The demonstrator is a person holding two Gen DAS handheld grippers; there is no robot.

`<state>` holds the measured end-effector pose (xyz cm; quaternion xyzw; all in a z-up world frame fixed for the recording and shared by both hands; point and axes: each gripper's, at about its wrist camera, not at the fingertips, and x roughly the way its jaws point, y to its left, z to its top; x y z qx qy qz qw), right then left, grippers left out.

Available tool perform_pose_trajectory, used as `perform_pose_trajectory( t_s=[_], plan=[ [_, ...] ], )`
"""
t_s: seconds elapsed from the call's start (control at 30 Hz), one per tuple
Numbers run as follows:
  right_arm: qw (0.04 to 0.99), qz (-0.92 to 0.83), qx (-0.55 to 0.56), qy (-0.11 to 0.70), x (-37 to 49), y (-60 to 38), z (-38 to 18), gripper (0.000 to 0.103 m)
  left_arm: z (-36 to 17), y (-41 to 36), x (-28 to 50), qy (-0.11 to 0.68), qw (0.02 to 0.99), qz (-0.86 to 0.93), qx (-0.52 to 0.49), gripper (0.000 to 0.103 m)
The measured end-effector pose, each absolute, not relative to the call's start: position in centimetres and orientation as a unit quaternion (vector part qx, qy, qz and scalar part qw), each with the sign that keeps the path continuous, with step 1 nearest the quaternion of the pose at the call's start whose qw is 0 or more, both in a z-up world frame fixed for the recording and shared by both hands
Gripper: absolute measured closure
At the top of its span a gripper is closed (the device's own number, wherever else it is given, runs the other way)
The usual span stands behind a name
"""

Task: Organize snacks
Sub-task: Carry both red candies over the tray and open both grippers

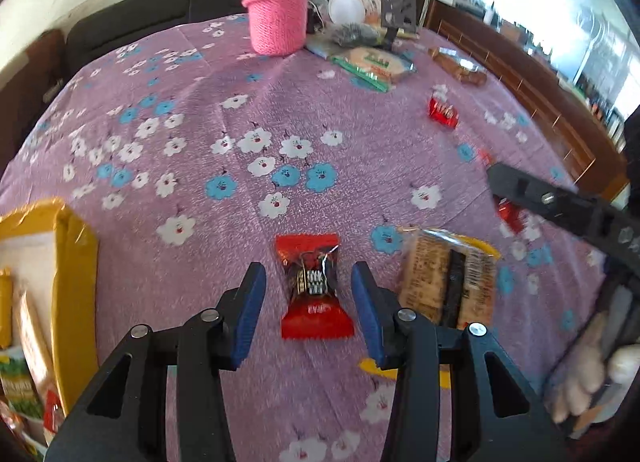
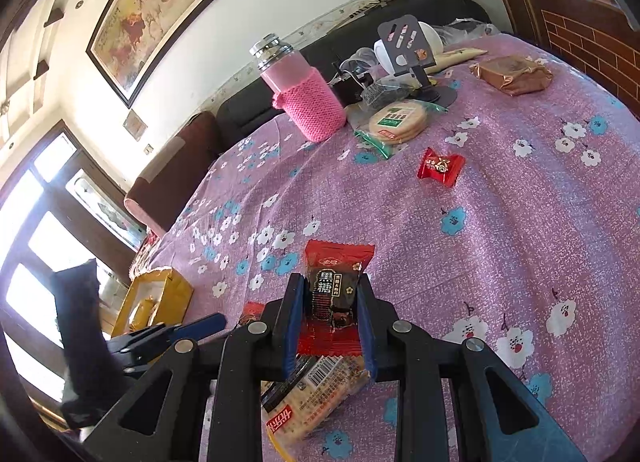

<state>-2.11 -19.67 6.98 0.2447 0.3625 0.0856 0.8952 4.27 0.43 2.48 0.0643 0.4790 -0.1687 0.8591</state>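
L tool [image 1: 308,286]: blue pads apart, straddling a red candy packet [image 1: 316,288] that lies flat on the purple floral cloth [image 1: 240,74] covering the desk; pads not touching it, gap each side. R tool [image 2: 330,304]: pads clamped on a red/dark brown-sugar snack packet [image 2: 334,286], held upright off the cloth, wrapper pinched at its mid. Under R tool lies a cracker pack [image 2: 316,386] w/ barcode, flat on cloth. Yellow box [image 1: 74,262] at L edge, snacks inside. Further back: small red candy [image 2: 440,166], round rice-cracker pack [image 2: 396,120], pink knit-sleeved bottle [image 1: 278,10].
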Motion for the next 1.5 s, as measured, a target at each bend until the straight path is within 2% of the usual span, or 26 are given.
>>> perform_pose_trajectory(
  t_s=[0.13,0.17,0.2,0.4,0.6,0.8,0.9,1.23,1.5],
  plan=[
    [0.894,0.086,0.244,0.365,-2.0,-19.6,6.9,0.076,1.4,-0.6,4.0,0.468,0.862,-0.162,0.105,0.061],
    [0.894,0.086,0.244,0.366,-1.9,-19.6,6.8,0.076,1.5,-0.7,3.9,0.468,0.862,-0.163,0.107,0.065],
    [0.894,0.086,0.243,0.367,-1.9,-19.5,6.8,0.076,1.5,-0.7,3.8,0.468,0.862,-0.165,0.106,0.080],
    [0.896,0.084,0.237,0.367,-1.9,-19.2,6.7,0.076,2.4,-0.2,3.0,0.457,0.869,-0.161,0.102,0.082],
    [0.898,0.086,0.235,0.362,-2.2,-19.1,6.9,0.076,5.8,3.0,1.4,0.434,0.887,-0.153,0.032,0.081],
    [0.900,0.115,0.229,0.352,-3.1,-17.3,7.5,0.077,11.3,10.9,-4.5,0.384,0.916,-0.112,-0.028,0.081],
    [0.903,0.127,0.209,0.353,-3.4,-15.2,8.0,0.077,12.1,15.9,-7.7,0.373,0.922,-0.079,-0.062,0.081],
    [0.891,0.247,0.090,0.370,-5.6,0.8,11.7,0.077,9.0,25.4,-11.8,0.386,0.915,0.006,-0.121,0.081],
    [0.863,0.293,0.029,0.411,-5.7,11.1,10.3,0.077,6.1,28.1,-13.0,0.403,0.901,0.015,-0.163,0.081]
  ],
)
